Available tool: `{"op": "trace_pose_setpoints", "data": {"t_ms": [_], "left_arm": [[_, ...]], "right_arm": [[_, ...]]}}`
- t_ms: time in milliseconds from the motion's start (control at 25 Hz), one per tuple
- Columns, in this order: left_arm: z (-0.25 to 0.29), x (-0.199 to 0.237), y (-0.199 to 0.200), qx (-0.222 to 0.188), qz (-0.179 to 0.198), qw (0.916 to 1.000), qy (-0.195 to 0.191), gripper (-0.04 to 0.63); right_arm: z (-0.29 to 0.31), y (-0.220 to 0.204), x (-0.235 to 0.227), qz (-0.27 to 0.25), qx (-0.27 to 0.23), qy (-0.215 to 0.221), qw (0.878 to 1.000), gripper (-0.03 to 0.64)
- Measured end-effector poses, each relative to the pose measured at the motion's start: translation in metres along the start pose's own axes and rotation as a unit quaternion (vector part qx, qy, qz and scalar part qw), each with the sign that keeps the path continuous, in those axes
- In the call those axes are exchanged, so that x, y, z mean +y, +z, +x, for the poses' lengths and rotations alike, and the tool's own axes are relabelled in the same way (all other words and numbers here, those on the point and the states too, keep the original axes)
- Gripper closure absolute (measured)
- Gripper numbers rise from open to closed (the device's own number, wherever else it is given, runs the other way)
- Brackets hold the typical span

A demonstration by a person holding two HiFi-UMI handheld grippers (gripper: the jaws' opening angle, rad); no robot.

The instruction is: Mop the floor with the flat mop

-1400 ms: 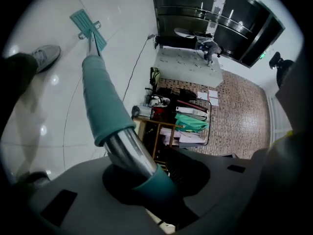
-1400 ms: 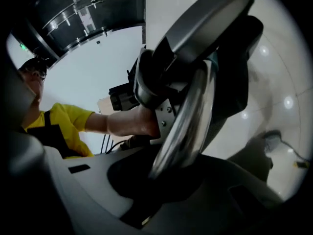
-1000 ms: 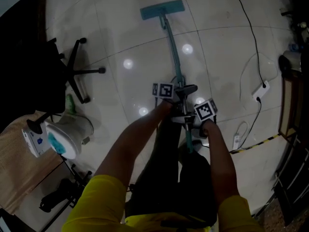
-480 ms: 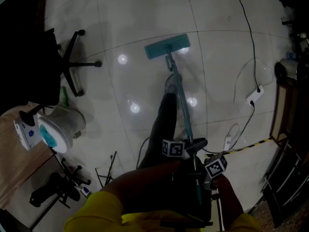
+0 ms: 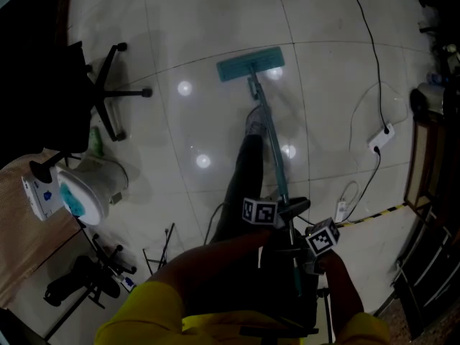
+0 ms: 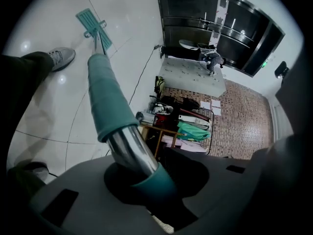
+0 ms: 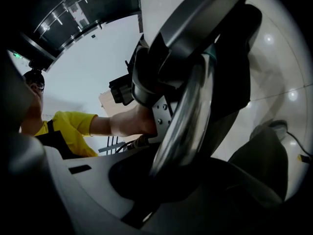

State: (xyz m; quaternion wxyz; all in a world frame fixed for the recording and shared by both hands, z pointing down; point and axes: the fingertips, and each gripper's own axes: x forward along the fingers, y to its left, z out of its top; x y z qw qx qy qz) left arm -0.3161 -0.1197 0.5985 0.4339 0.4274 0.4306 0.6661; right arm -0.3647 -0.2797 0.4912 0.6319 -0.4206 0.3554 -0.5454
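Both pairs of jaws are clamped on the mop handle [image 5: 272, 149]: the left gripper [image 6: 146, 180] sits higher, and the right gripper [image 7: 161, 175] is just behind on bare metal. Over the last second the mop head [image 5: 250, 63] has slid back across the floor [image 5: 330, 92] toward the shoe [image 5: 253, 121], so this looks like the end of a pull stroke. Both hands are tucked close to the body, with the grippers about level.

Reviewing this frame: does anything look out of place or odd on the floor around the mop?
Yes. A white power strip and a loose black cable lie on the floor to the right of the flat mop, close to the area being mopped, where they could snag. The mop's head lies flat.
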Motion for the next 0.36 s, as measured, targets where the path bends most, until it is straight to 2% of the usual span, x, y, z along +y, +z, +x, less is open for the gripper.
{"op": "trace_pose_setpoints", "data": {"t_ms": [360], "left_arm": [[0.0035,0.0010,-0.0038,-0.001,-0.001,1.0000,-0.004,0.480]], "right_arm": [[-0.0042,-0.0052,-0.0056,0.001,-0.001,-0.005,1.000,0.588]]}}
